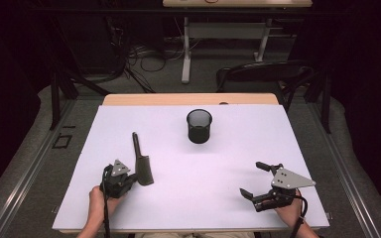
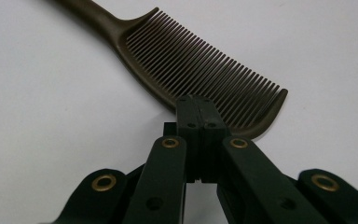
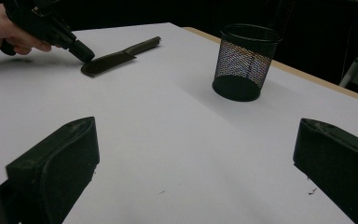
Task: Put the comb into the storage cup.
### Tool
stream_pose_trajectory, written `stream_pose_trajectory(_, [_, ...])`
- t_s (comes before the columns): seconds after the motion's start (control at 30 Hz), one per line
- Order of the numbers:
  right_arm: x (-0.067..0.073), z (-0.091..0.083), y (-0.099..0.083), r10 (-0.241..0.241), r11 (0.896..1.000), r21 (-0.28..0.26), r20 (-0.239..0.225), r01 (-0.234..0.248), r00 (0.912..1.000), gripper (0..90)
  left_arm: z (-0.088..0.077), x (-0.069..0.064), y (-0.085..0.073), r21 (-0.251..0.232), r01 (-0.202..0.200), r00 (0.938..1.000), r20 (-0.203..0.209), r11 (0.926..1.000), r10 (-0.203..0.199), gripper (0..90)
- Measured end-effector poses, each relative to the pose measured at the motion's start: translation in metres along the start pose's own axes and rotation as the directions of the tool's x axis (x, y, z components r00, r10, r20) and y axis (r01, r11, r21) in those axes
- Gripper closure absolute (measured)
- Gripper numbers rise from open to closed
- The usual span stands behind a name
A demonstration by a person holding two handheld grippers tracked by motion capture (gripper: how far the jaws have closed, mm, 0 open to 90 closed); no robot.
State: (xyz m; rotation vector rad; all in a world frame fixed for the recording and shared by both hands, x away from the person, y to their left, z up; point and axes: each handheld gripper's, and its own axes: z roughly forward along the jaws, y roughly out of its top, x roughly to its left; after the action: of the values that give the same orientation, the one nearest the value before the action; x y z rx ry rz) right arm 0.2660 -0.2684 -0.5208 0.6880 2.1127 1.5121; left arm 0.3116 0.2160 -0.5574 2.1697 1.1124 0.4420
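Nearest the person, the right gripper (image 1: 258, 184) is resting low over the bare front right part of the white worktop (image 1: 218, 163), its fingers (image 3: 56, 163) standing wide apart with nothing between them; in the right gripper view they are framing empty surface, which suggests this hand is simply waiting out of the way. At the front left, the left gripper (image 1: 138, 177) is reaching toward the dark comb (image 1: 143, 166), and in the left gripper view its fingers (image 2: 198, 119) are pressed fully together, their tips sitting right at the spine of the comb (image 2: 200, 70) near the toothed end. Whether they are pinching the thin edge of the spine or only touching it is hard to tell, since the comb is lying flat and the closed tips are covering the contact spot. A closed, narrow tip looks suited to nudging or levering a flat thing that offers little to grab from above. The comb is lying on the left half of the worktop, its handle pointing away from the person. Farther back, near the middle, a black mesh cup (image 1: 199, 126) is standing upright and open, well apart from the comb, probably the place where the comb is meant to go.
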Motion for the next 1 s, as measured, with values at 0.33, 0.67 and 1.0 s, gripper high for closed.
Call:
stream_pose_trajectory(0.33, [0.0,0.0,0.0,0.0,1.0,-0.001,0.0,0.0,1.0,0.0,0.005,-0.003,0.003,-0.001,-0.009,0.9998,0.019,1.0,0.009,90.0])
stream_pose_trajectory(0.67, [-0.001,0.001,0.0,-0.002,1.0,0.002,-0.002,0.002,1.0,0.0,0.01,-0.004,0.006,-0.012,-0.029,0.9993,0.024,0.9995,0.029,90.0])
stream_pose_trajectory(1.0, [-0.001,0.002,0.0,0.0,1.0,0.006,-0.004,0.0,1.0,0.1,0.013,-0.008,0.009,-0.022,-0.041,0.9989,0.025,0.9989,0.041,90.0])
